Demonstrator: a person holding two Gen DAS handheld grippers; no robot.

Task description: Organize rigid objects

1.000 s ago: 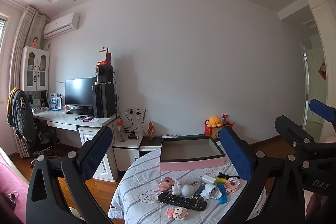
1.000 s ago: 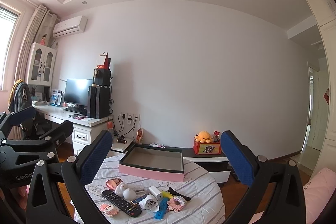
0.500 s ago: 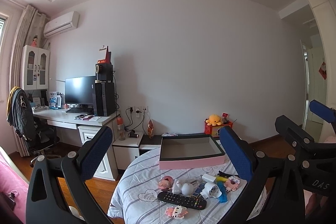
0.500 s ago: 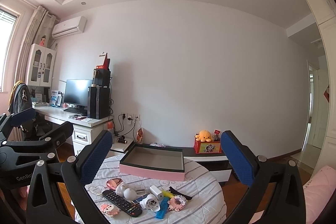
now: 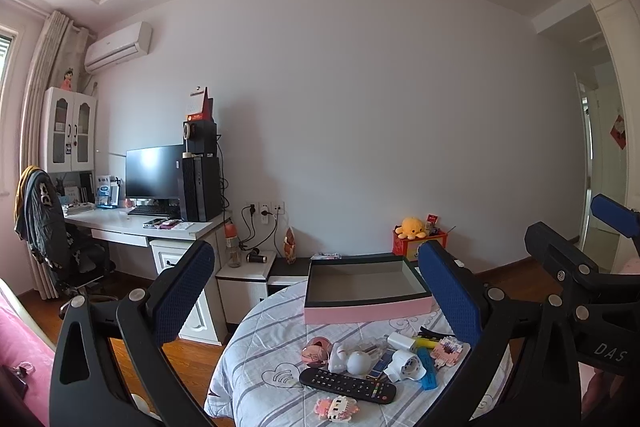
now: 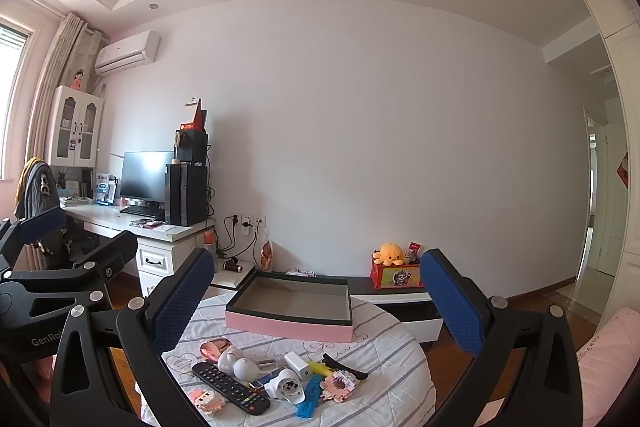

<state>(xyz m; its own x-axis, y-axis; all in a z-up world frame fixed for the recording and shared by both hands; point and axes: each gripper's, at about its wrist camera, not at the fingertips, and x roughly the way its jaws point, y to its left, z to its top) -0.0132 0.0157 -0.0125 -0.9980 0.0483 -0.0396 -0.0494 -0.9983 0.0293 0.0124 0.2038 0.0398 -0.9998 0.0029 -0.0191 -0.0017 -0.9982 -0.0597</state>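
Both grippers hover above a round tabletop (image 5: 256, 351) draped in a striped cloth, fingers spread wide and holding nothing. Between the left gripper (image 5: 324, 291) fingers lie, left to right, a pink compact (image 5: 316, 347), a black remote control (image 5: 347, 384), a white figurine (image 5: 352, 359), a white plug adapter (image 5: 405, 366) and a pink block toy (image 5: 448, 349). Beyond them sits an open pink box (image 5: 366, 291). The right gripper (image 6: 316, 297) frames the same clutter, the pink box (image 6: 290, 307) lying between its fingertips.
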